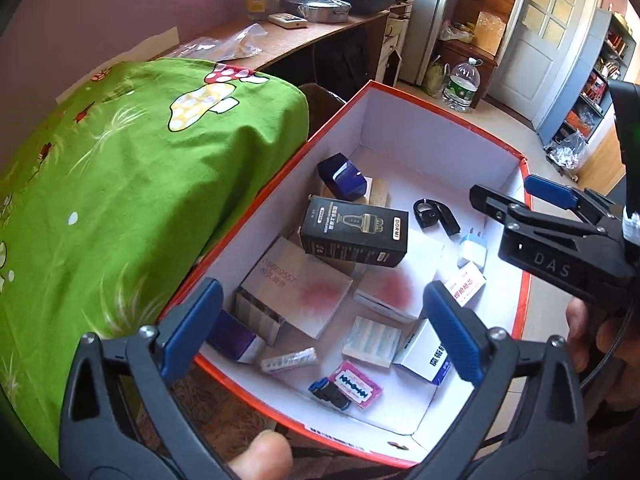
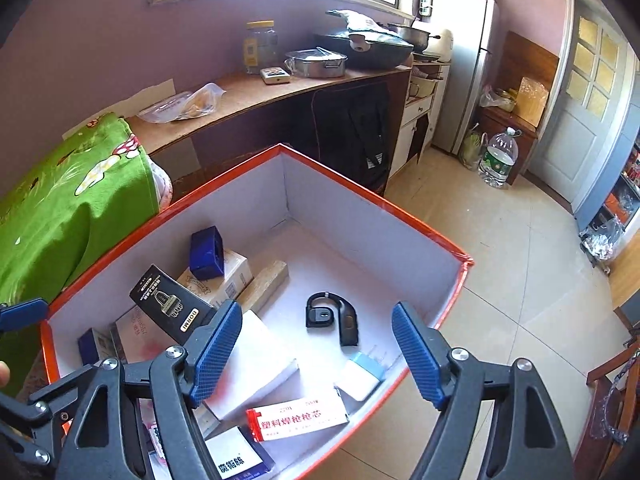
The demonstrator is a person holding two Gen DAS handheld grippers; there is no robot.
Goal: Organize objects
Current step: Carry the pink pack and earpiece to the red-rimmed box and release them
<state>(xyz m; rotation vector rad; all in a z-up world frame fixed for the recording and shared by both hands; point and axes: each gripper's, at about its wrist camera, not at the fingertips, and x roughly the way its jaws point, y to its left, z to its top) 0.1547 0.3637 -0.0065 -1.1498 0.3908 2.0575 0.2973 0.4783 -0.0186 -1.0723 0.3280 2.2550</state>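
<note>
Left claw [image 1: 320,336]: released, jaws spread wide and holding nothing, above the near end of the box [image 1: 400,92].
Right claw [image 2: 318,354]: likewise released and empty, over the box's right side.

Contents, near to far from the left claw:
- Razor-blade packet [image 1: 359,385], just below and between its jaws, flat on the floor of the box. Risk: thin and flush, so the pads may slide over it.
- White-and-blue carton [image 1: 424,354], under its right jaw; partly hidden, label cut off.
- Pale flat box [image 1: 300,284], just ahead; the black carton [image 1: 354,232] lies tilted across it. Risk: lifting the lower one would likely tip the upper.
- Black clip [image 1: 434,216], beyond and to the right, lying apart from the rest.
- Blue block [image 1: 342,176], farthest, resting on other items.

Between the right claw's jaws: red-and-white packet [image 2: 298,418]. Risk: both claws working so near could knock together.

Hard to make out: items beneath the stacks; most small print.
</note>
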